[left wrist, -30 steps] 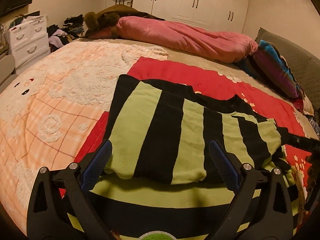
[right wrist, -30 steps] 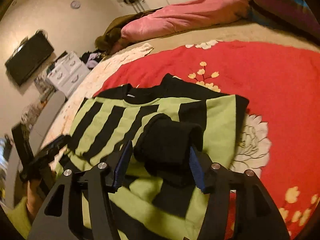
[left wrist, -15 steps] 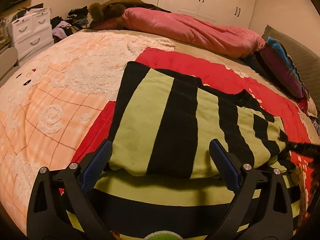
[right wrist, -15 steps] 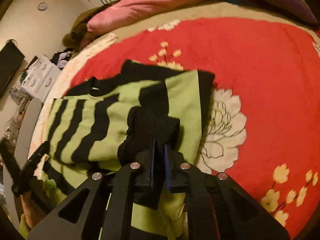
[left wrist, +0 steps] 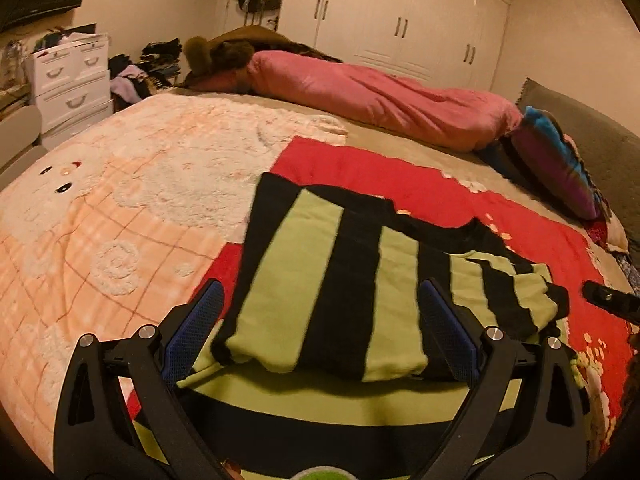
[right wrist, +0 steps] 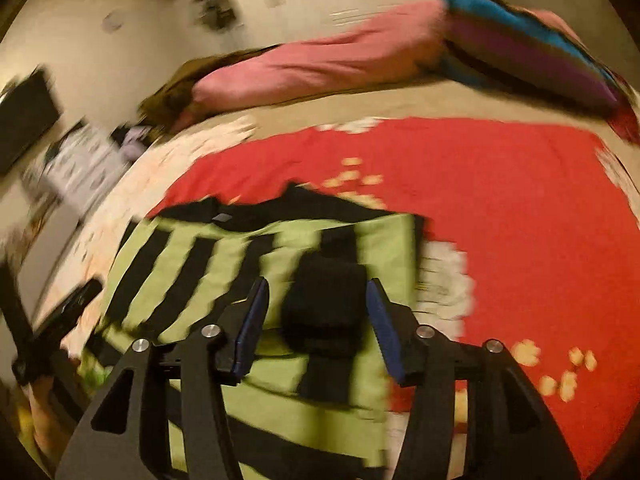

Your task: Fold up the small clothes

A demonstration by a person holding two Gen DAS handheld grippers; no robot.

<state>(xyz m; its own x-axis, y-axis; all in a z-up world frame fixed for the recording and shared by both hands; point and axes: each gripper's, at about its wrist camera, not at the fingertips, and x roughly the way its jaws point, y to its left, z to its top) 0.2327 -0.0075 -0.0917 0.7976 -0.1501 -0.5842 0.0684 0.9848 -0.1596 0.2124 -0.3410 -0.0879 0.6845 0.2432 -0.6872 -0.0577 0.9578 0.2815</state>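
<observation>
From the left wrist, the left gripper (left wrist: 320, 344) stands wide open and holds nothing, its blue pads (left wrist: 194, 330) flanking the folded-over sleeve of the green-and-black striped sweater (left wrist: 340, 280), which lies on the red blanket (left wrist: 480, 208) and stretches from 6 o'clock toward 12 o'clock. From the right wrist, blurred, the right gripper (right wrist: 316, 320) has its jaws opening, the sweater's black cuff (right wrist: 324, 308) lying between the pads at 12 o'clock, seemingly unpinched, the striped body spreading toward 10 o'clock.
</observation>
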